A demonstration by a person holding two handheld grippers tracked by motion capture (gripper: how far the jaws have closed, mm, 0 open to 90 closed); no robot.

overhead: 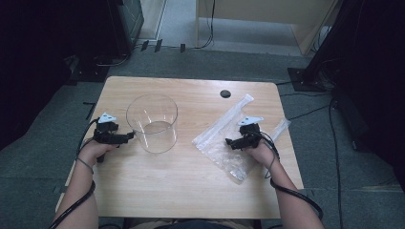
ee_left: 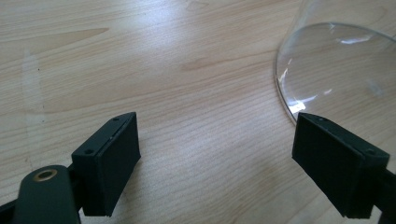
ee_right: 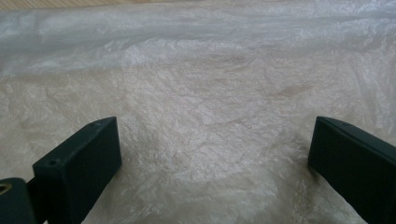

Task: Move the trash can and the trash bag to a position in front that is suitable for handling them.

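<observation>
Both grippers gape, holding nothing: the left gripper (overhead: 130, 136) just left of the glass bowl (overhead: 152, 122), the right gripper (overhead: 229, 141) low over the plastic bag (overhead: 224, 143), its folds blurring the bench (overhead: 191, 186) beneath.

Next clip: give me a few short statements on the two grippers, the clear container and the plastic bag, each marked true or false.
1. The left gripper has its fingers spread apart. True.
2. The left gripper clamps the clear container. False: its fingers are open over bare table, the container's base beside one of them.
3. The right gripper is over the plastic bag. True.
4. The plastic bag sits inside the container. False: it lies flat on the table beside it.
5. The right gripper is shut on the bag. False: its fingers are wide open.
</observation>
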